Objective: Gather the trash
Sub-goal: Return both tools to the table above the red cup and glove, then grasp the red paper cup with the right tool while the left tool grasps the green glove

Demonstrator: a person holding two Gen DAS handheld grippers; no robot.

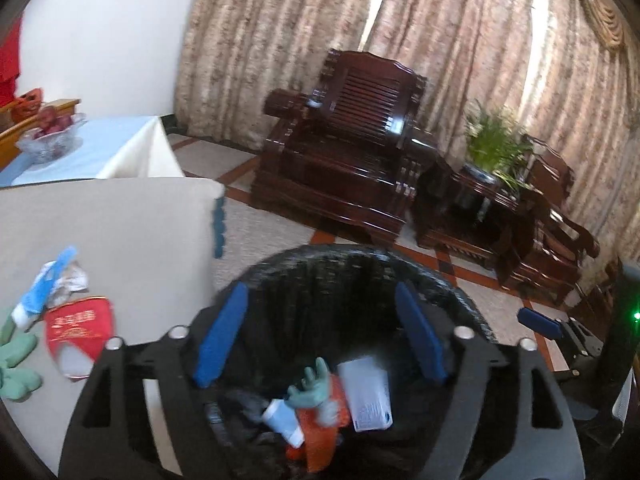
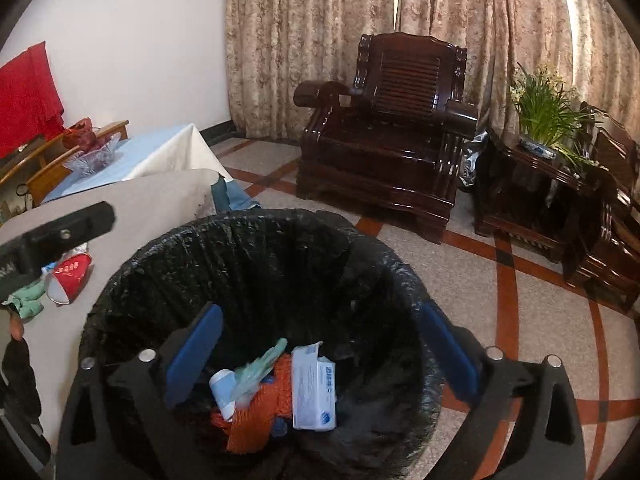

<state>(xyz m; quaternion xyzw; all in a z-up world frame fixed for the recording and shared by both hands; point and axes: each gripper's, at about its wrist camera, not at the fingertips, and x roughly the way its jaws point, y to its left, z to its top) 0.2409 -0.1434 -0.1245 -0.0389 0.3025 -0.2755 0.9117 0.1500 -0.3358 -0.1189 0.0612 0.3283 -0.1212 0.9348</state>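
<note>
A bin lined with a black bag [image 1: 360, 272] [image 2: 256, 248] stands on the floor beside a beige table [image 1: 120, 224] [image 2: 160, 200]. In it lie a white box [image 1: 366, 394] [image 2: 314, 388], an orange net [image 1: 320, 432] [image 2: 256, 420], a green glove [image 1: 312, 388] [image 2: 260, 368] and a white tube [image 1: 282, 420] [image 2: 222, 392]. My left gripper [image 1: 320, 340] is open and empty over the bin. My right gripper [image 2: 320, 360] is open and empty over the bin. On the table lie a red paper cup [image 1: 78, 332] [image 2: 70, 274], a blue-white tube [image 1: 44, 288], crumpled wrapper [image 1: 74, 278] and green gloves [image 1: 16, 360] [image 2: 28, 300].
A dark wooden armchair [image 1: 352, 152] [image 2: 392, 140], a side table with a plant [image 1: 492, 148] [image 2: 544, 120] and another chair stand by the curtains. A glass fruit bowl [image 1: 48, 140] [image 2: 94, 156] sits on a blue-clothed table. The other gripper shows at each view's edge [image 1: 540, 322] [image 2: 52, 240].
</note>
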